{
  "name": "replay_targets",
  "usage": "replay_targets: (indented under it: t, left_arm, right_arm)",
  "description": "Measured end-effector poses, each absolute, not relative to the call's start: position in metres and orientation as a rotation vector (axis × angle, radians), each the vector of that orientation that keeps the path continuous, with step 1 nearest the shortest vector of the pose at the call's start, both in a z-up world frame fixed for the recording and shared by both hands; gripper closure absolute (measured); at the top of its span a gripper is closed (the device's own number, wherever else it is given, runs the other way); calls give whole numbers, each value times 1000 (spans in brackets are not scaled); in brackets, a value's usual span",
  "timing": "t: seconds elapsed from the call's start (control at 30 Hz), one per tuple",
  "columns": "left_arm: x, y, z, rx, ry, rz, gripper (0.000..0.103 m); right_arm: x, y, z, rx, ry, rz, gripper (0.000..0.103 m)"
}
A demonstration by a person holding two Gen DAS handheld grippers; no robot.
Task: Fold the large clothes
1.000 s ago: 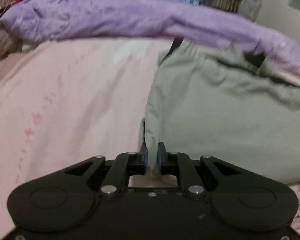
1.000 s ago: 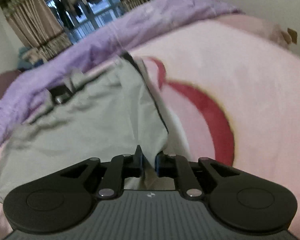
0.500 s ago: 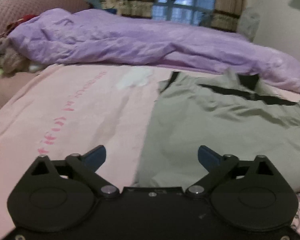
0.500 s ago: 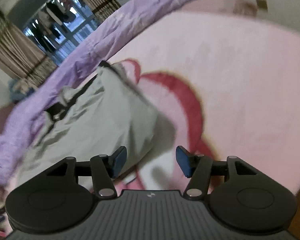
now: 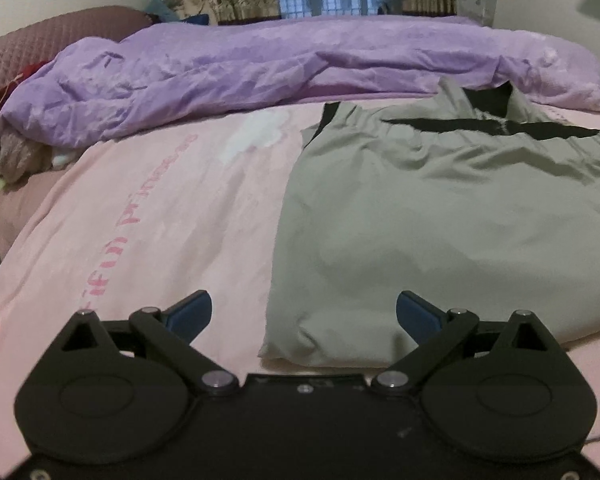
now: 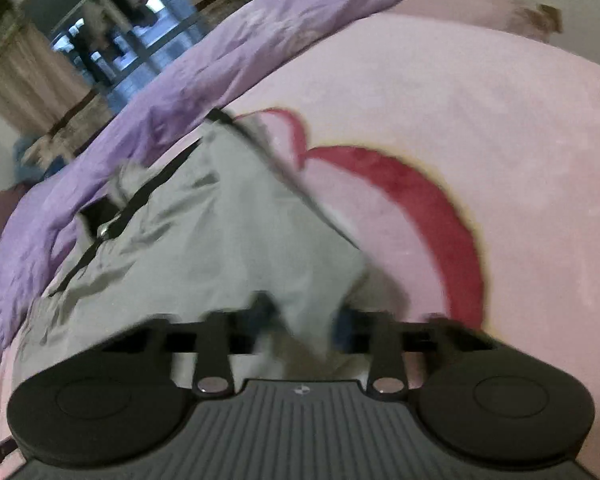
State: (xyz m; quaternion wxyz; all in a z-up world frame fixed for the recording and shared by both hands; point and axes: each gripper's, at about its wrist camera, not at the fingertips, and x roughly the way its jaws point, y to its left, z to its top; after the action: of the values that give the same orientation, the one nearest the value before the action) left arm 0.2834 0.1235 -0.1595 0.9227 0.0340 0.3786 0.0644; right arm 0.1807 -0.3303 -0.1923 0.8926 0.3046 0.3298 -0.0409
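One grey jacket (image 5: 440, 216) on pink bedsheet (image 5: 160, 208)

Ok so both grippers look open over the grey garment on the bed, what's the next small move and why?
Probably lower the left gripper onto the near-left corner of the grey garment and close on it. Its jaws are spread wide with that corner lying flat between them. The right gripper already straddles the other near corner, though that view is blurred.

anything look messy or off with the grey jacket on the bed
Mostly tidy. The grey jacket lies folded on the pink sheet, but its near corner bulges instead of lying flat. The purple duvet behind it is crumpled.
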Motion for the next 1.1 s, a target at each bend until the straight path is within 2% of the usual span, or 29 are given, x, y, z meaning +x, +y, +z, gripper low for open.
replay_targets:
  t: [0.13, 0.27, 0.57, 0.73, 0.9, 1.1]
  left_arm:
    - [287, 132, -166, 80, 804, 166, 3]
    - [295, 143, -168, 89, 830, 206, 3]
    - [326, 165, -155, 3, 801, 149, 3]
    - [335, 172, -150, -23, 744, 110, 2]
    - [339, 178, -167, -65, 802, 74, 3]
    - [334, 196, -172, -85, 803, 85, 3]
  right_arm:
    - [167, -314, -175, 538, 587, -64, 91]
    - [155, -288, -140, 564, 468, -59, 91]
    - [173, -150, -73, 440, 315, 156, 94]
    - [188, -80, -69, 455, 331, 230, 94]
    - [201, -36, -88, 459, 393, 264, 95]
    - [200, -11, -71, 444, 324, 296, 96]
